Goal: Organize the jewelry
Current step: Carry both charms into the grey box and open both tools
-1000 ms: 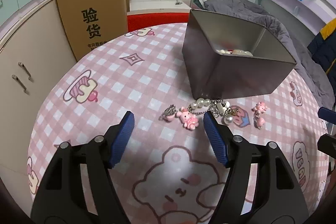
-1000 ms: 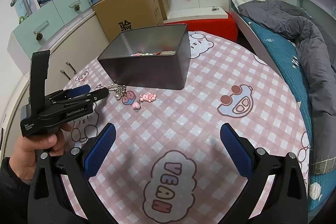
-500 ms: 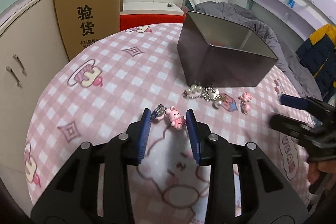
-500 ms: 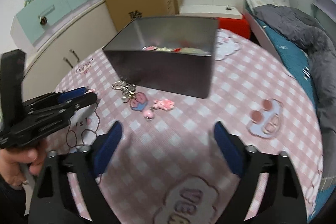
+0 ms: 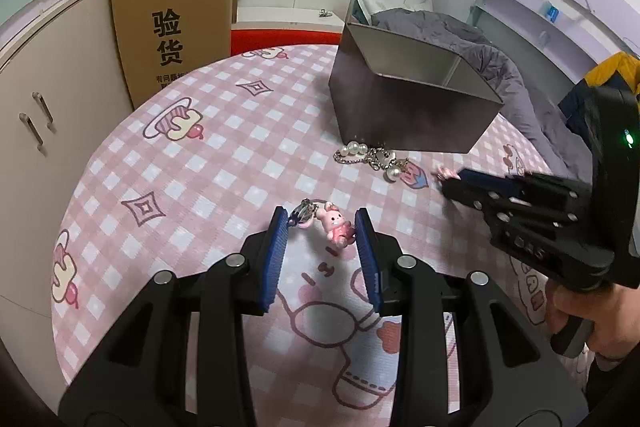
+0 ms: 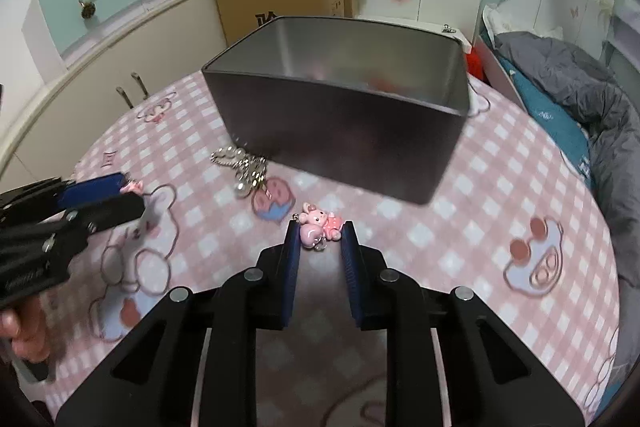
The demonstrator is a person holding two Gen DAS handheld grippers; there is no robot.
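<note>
Left tool [image 5: 321, 217] low over the pink checked bench [image 5: 224, 163], blue pads spread, straddling a pink rabbit charm [image 5: 335, 227] and its clasp without clearly pinching either. Right tool [image 6: 320, 233] likewise parted, pads flanking a pink bear charm [image 6: 320, 224] lying flat on the cloth. Pearl chain [image 5: 366, 155] heaped against the near wall of the dark metal tin [image 6: 340, 131], beside a printed heart. Inside the tin, only blurred pink shapes. Cardboard box [image 5: 172, 27] beyond the bench edge.
</note>
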